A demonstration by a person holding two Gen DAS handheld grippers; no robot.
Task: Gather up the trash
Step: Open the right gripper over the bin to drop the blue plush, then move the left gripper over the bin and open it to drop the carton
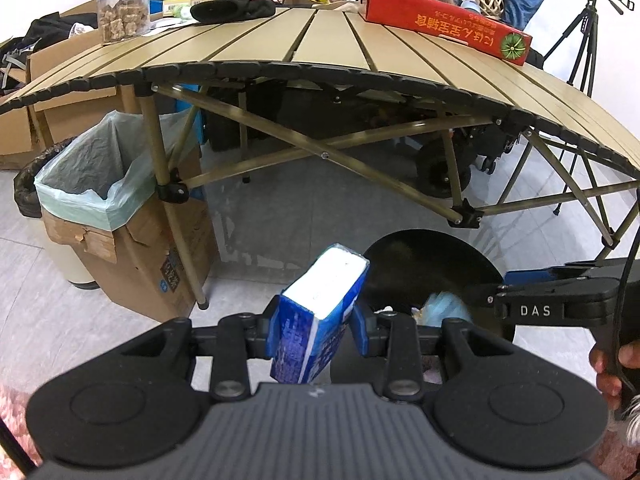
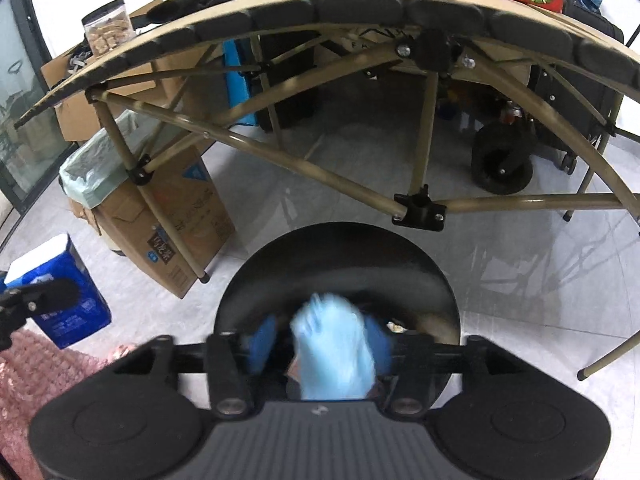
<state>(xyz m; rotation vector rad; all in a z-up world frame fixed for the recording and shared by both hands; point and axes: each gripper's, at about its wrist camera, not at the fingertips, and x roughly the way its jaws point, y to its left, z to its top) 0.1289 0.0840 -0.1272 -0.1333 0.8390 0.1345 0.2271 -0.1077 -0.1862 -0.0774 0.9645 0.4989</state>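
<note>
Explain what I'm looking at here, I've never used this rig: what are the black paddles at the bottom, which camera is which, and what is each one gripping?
Each picture comes from a camera on a handheld claw, looking forward along its two fingers; the black paddles are the claw's own body. The left view shows the left claw shut on a blue tissue pack. The right view shows the right claw shut on a blurred, crumpled light-blue item above a round black bin. Ahead stands a folding table carrying a red box and a snack jar. A cardboard box with a green liner stands at left.
</note>
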